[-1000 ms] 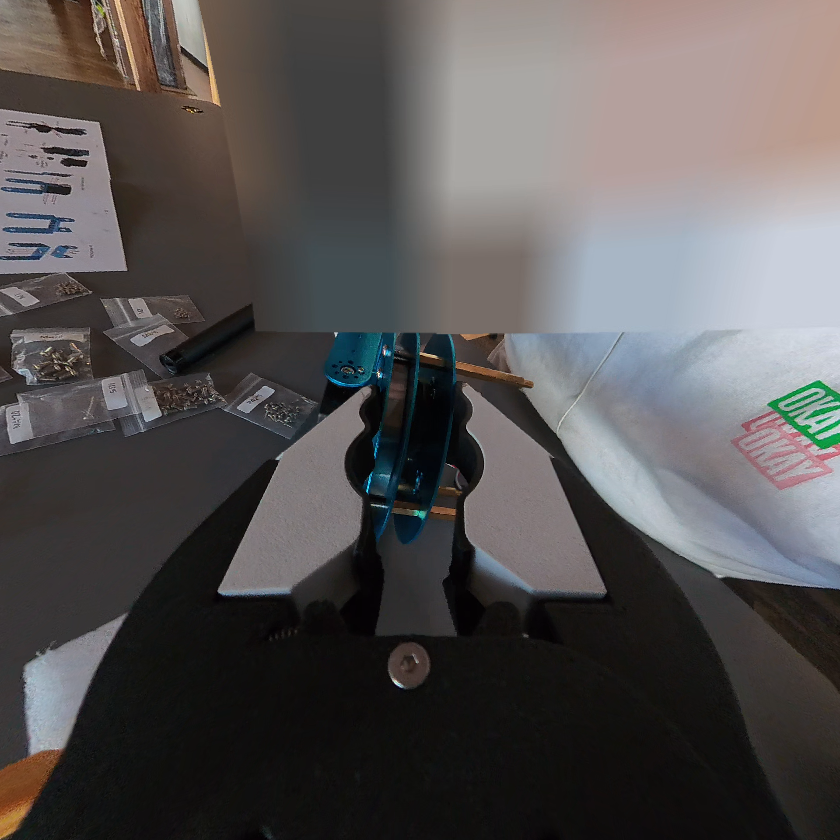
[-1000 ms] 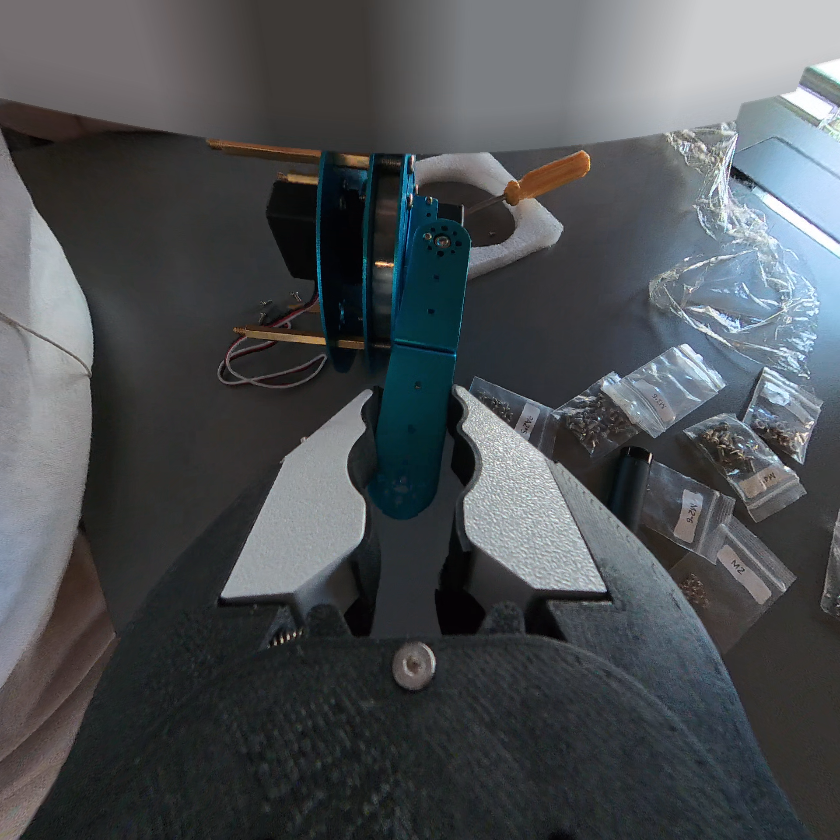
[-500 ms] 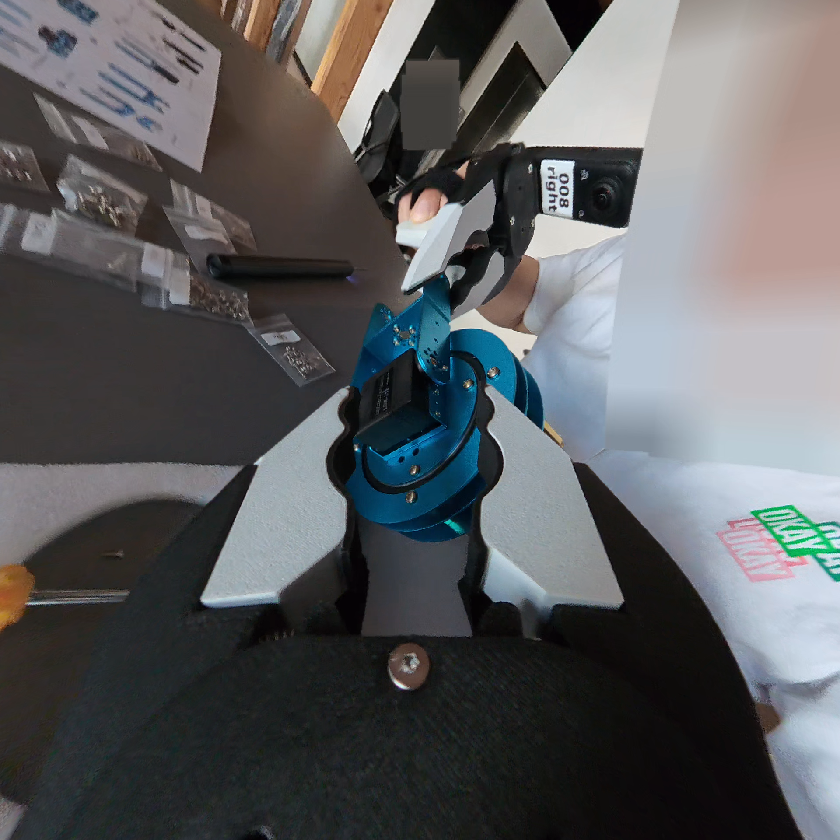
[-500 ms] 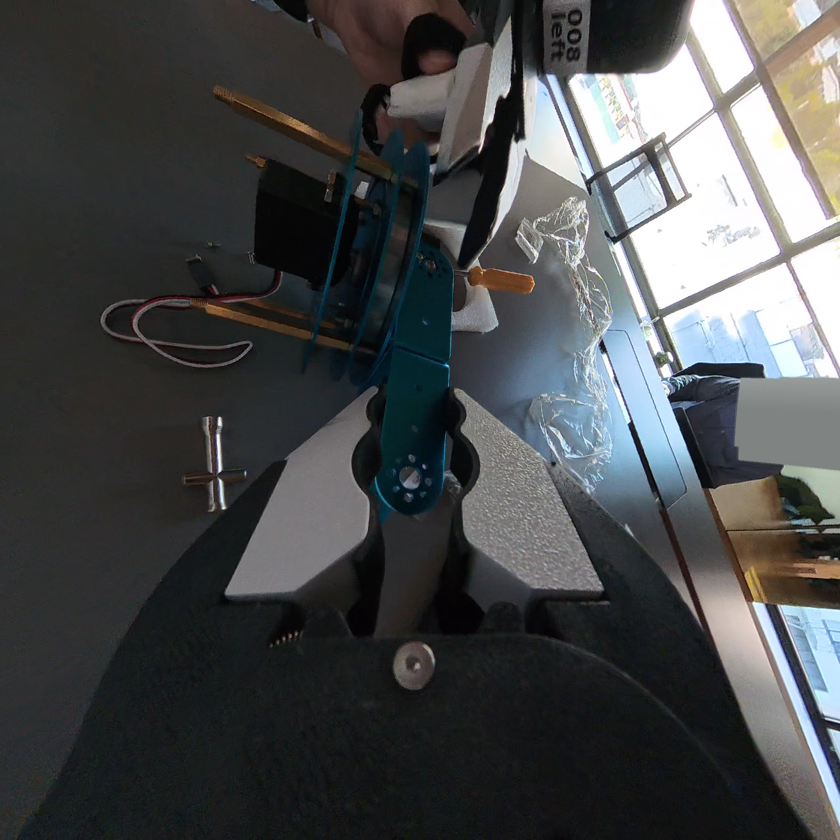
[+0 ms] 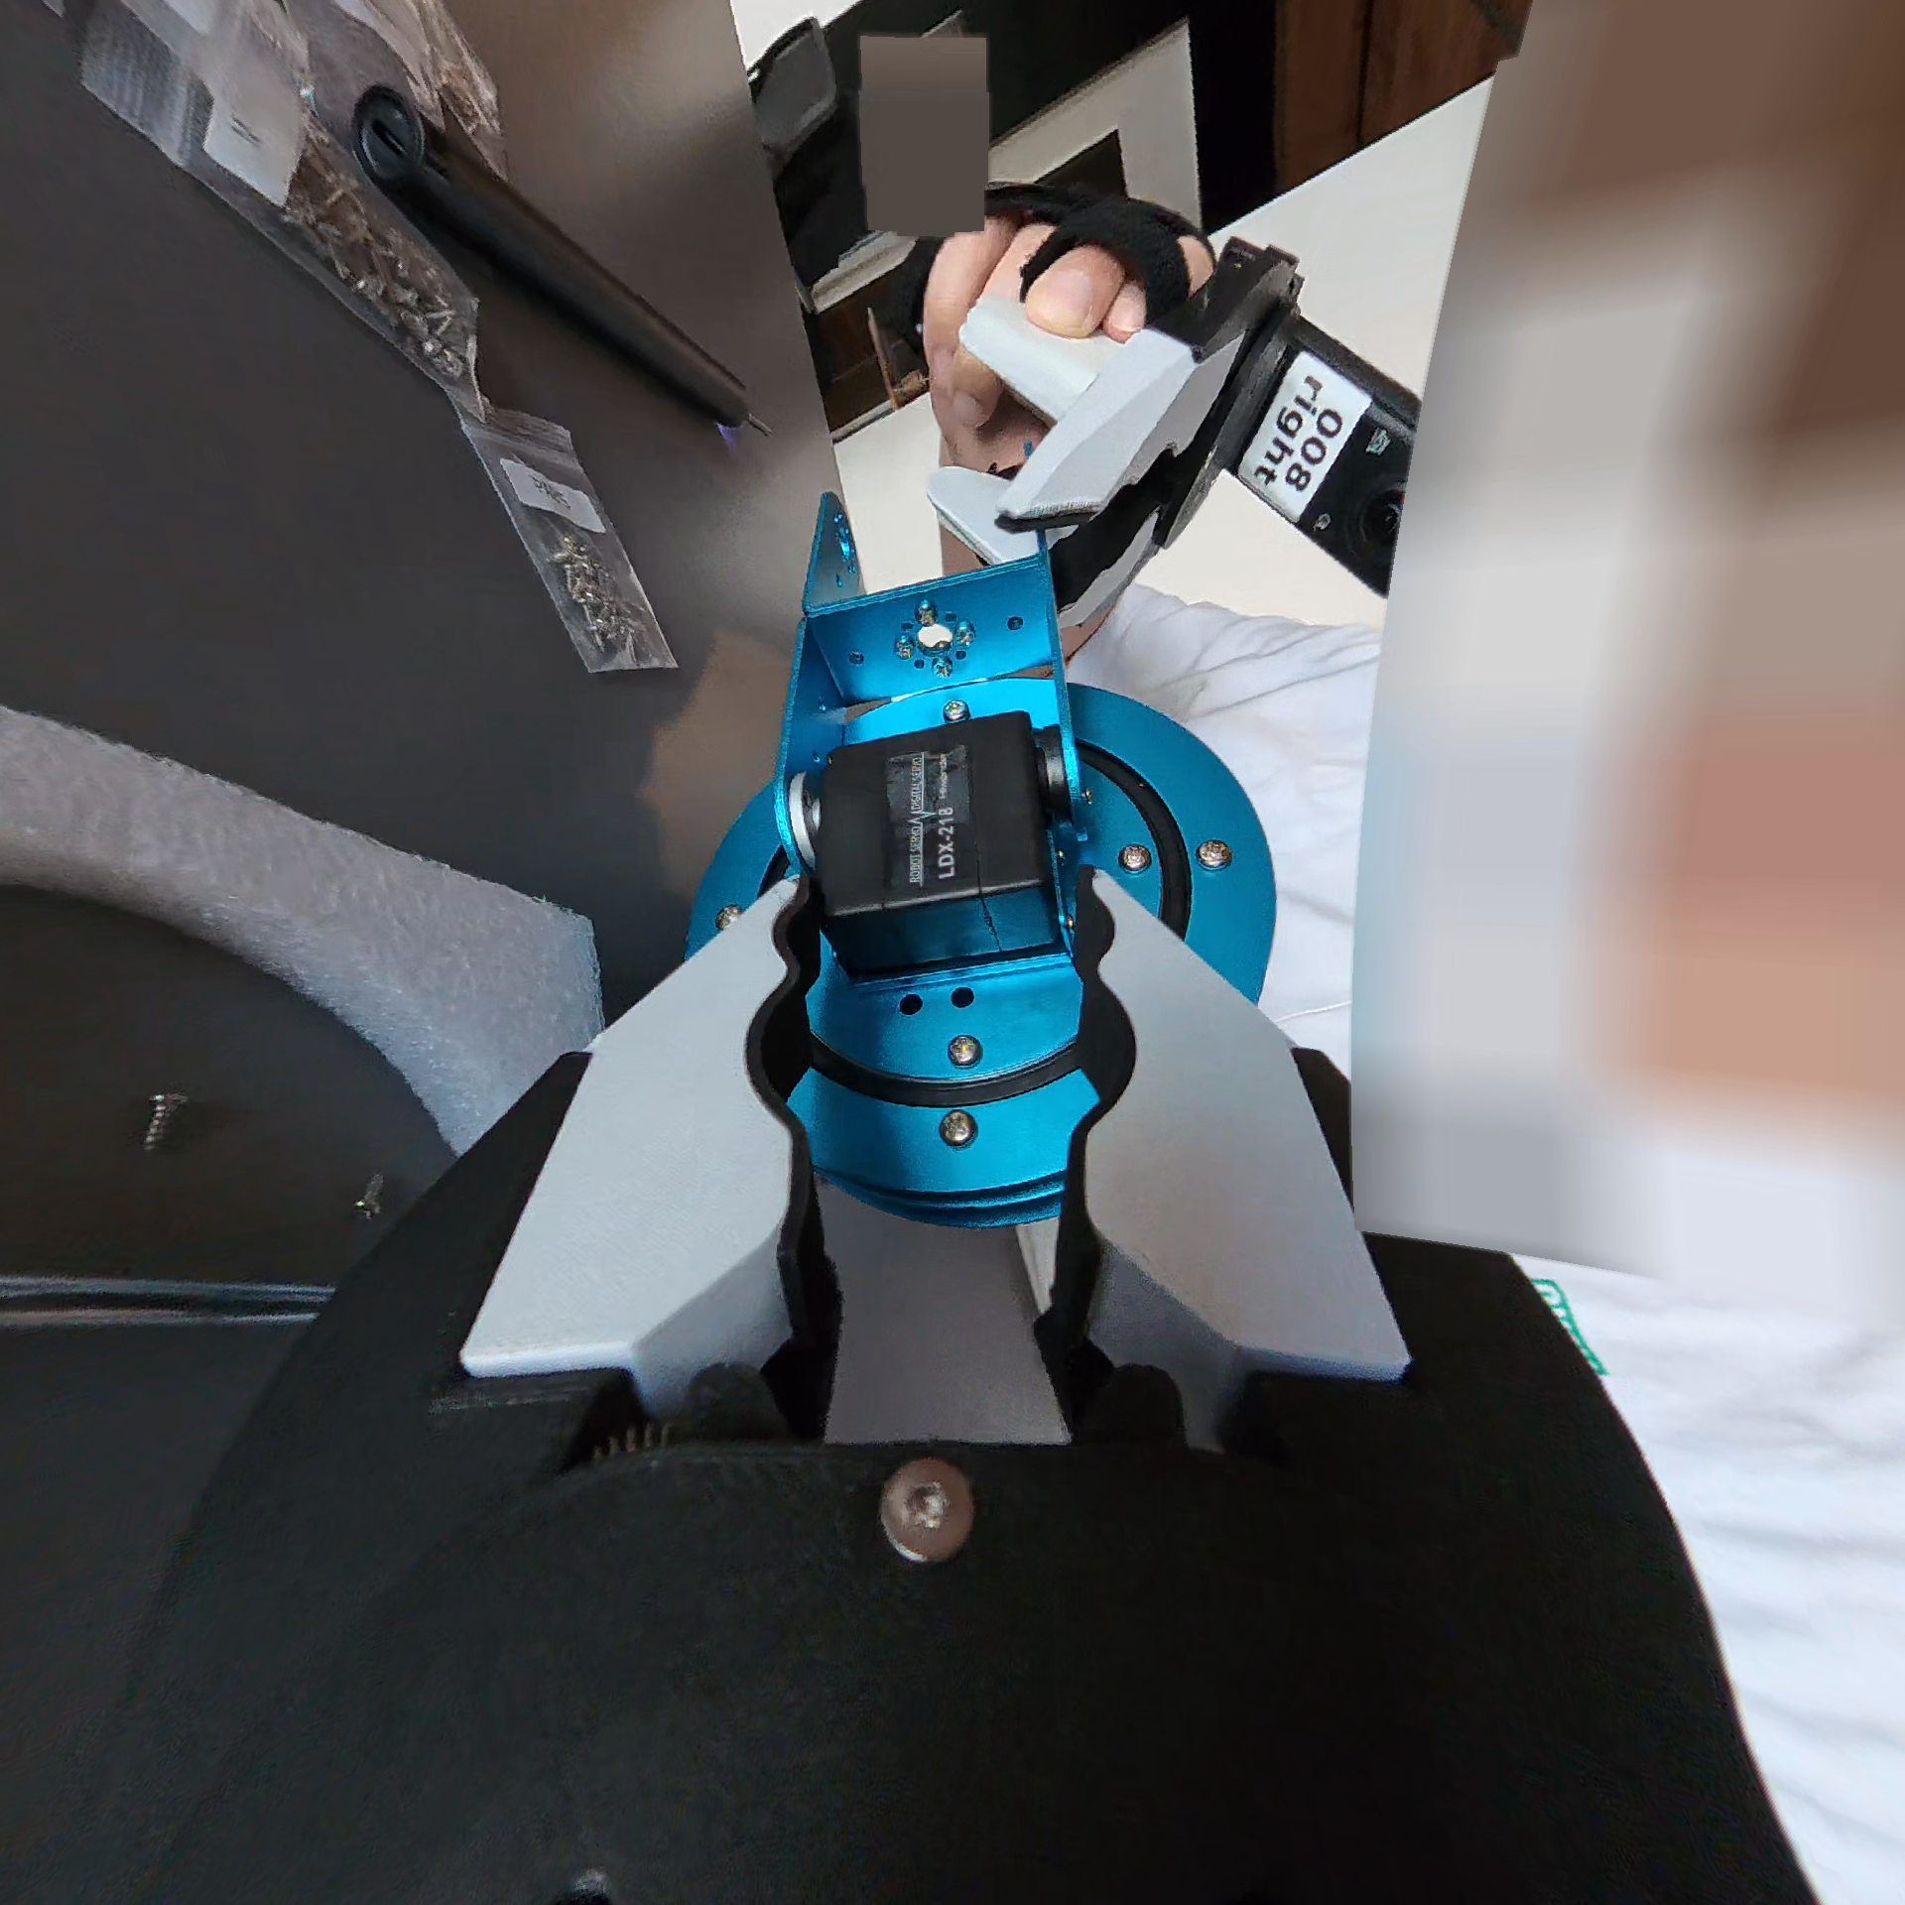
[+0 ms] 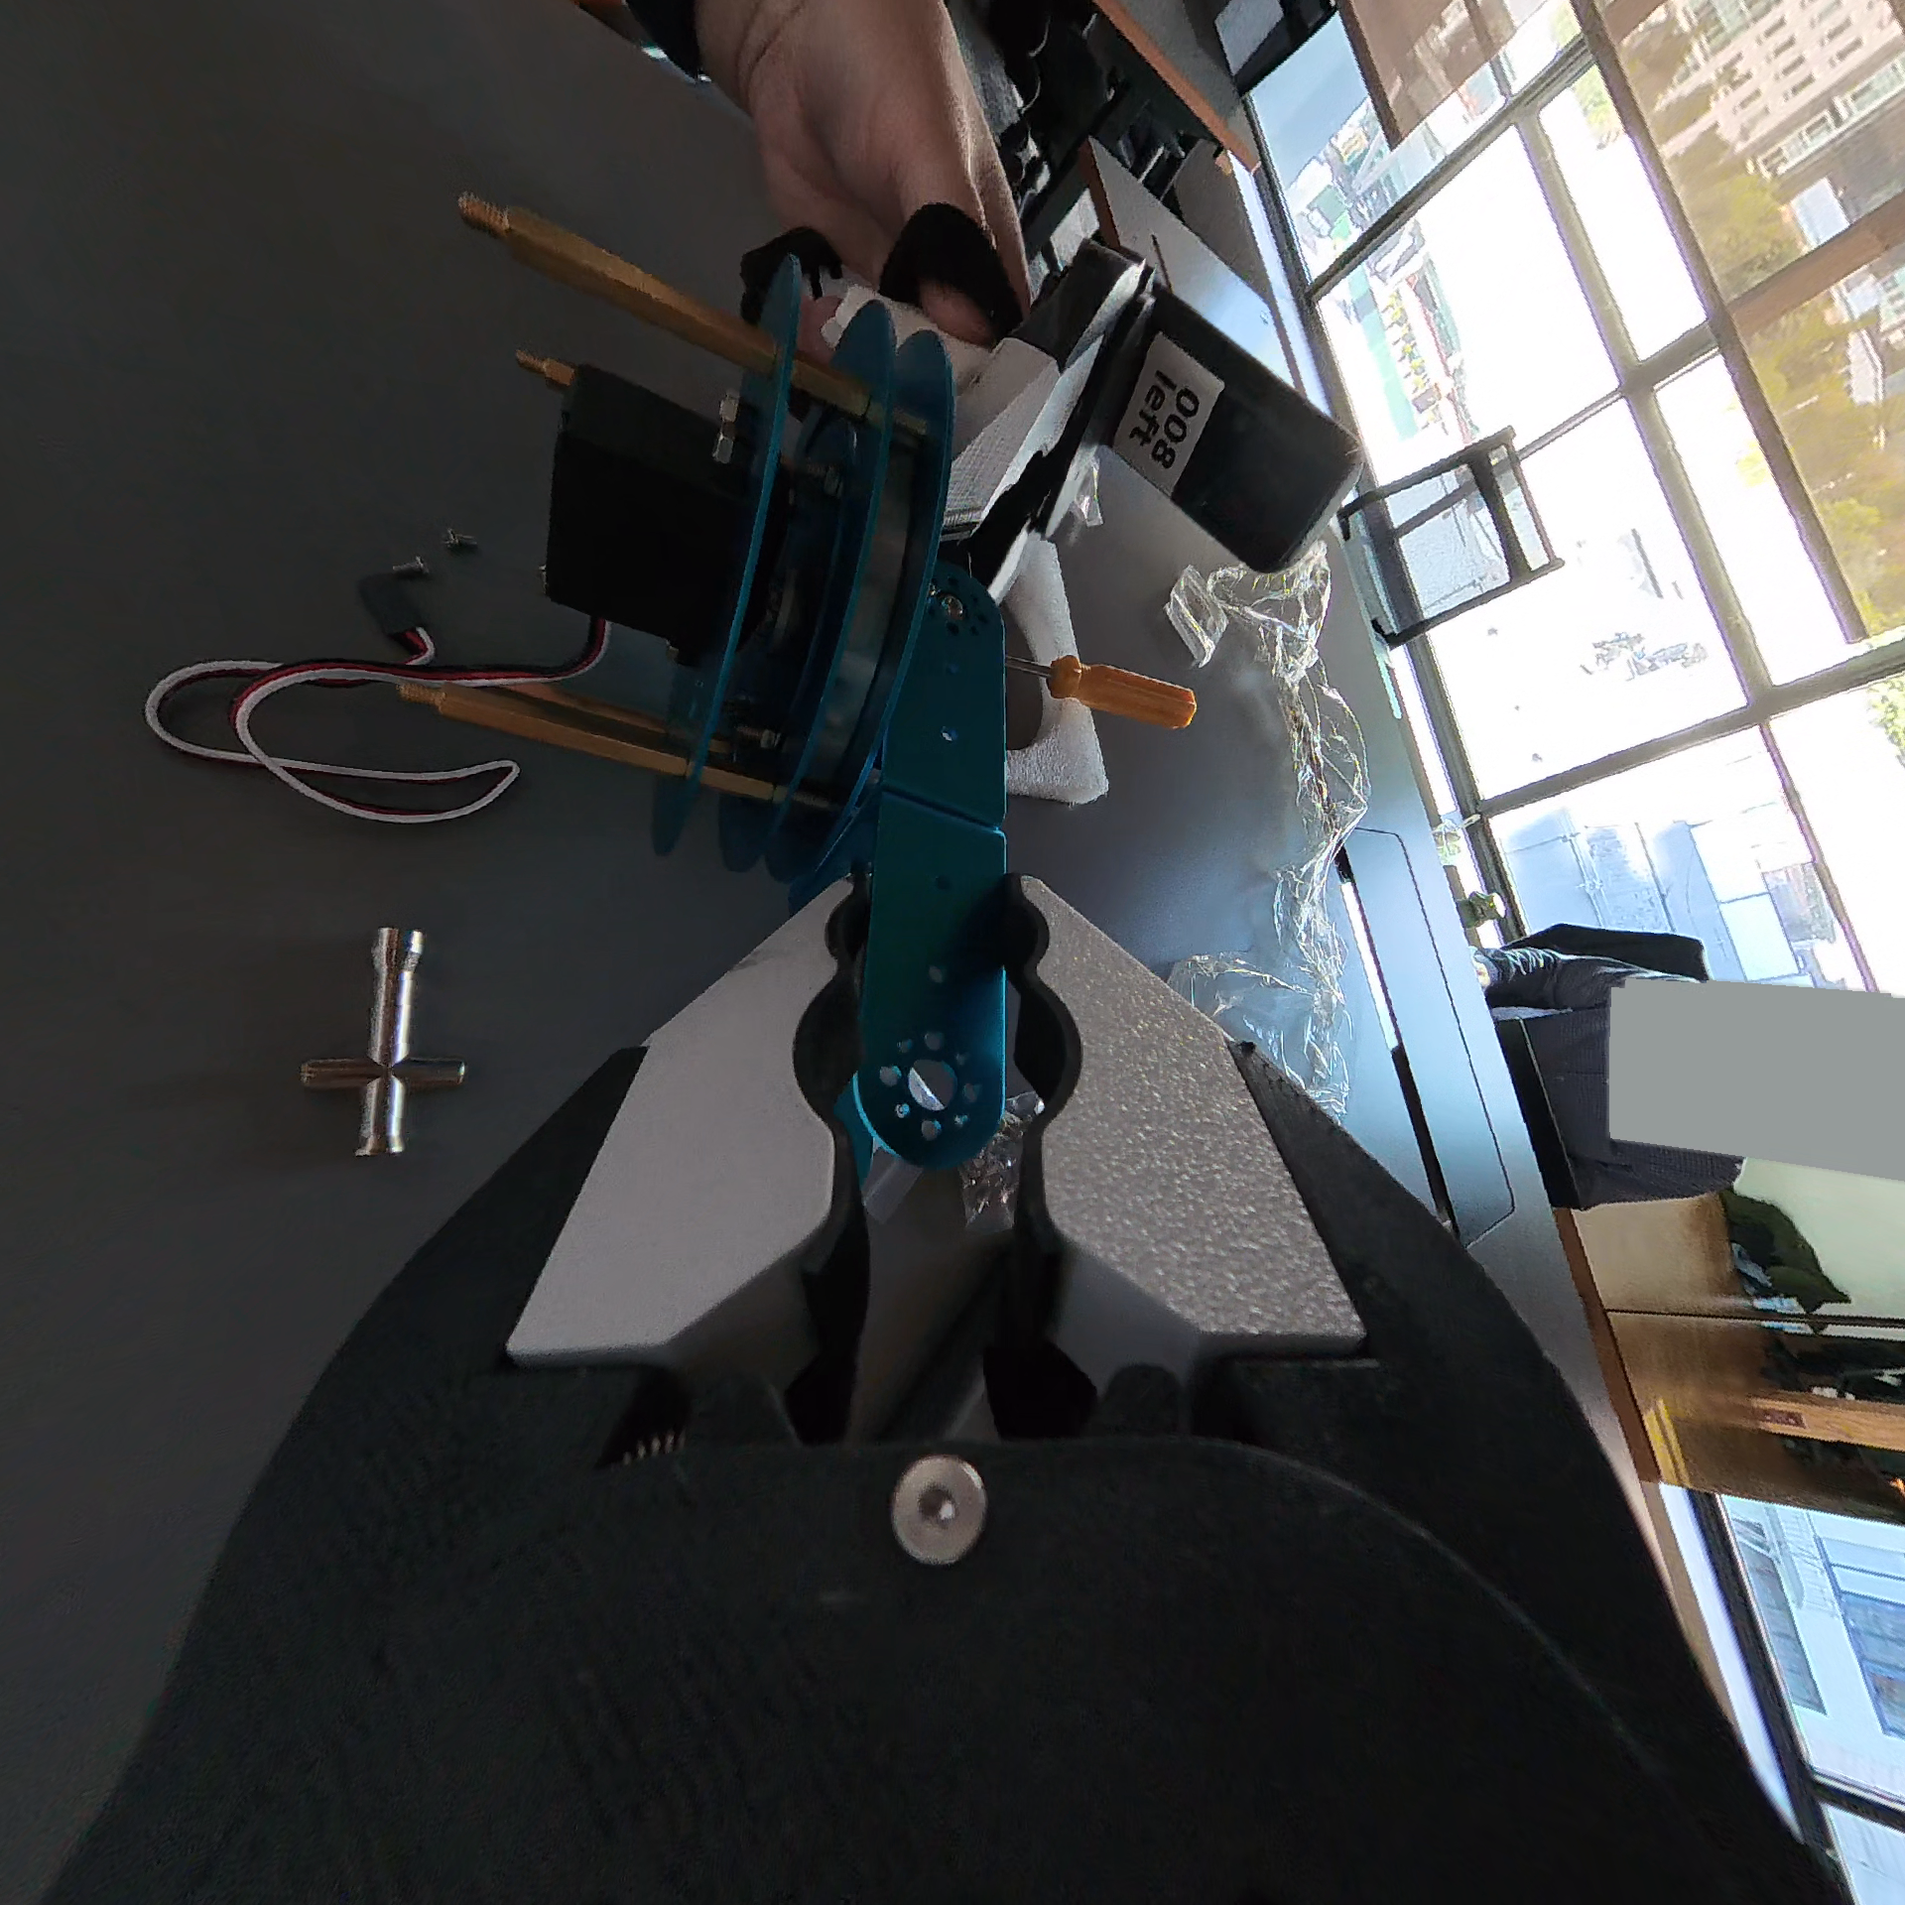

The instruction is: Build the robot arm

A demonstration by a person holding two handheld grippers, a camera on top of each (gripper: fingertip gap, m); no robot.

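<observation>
Left claw [image 5: 943, 928]: grey fingers [image 5: 660, 1113] closed on the stacked blue discs, pointing toward 12 o'clock in its own view. Right claw [image 6: 933, 990]: fingers [image 6: 1155, 1134] clamped on the flat blue bracket arm, seen at 1 o'clock from the left view. A hand [image 5: 1031, 299] in black straps grips each handle.

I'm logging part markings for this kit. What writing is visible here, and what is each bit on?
I won't quote any writing. These things bear it:
Black servo on the blue base: printed side label, legible.
Right gripper, clamped on the blue bracket: white body sticker, legible.
Left gripper, holding the blue base: white casing sticker, legible.
Screw bag: white tag, blurred.
</observation>
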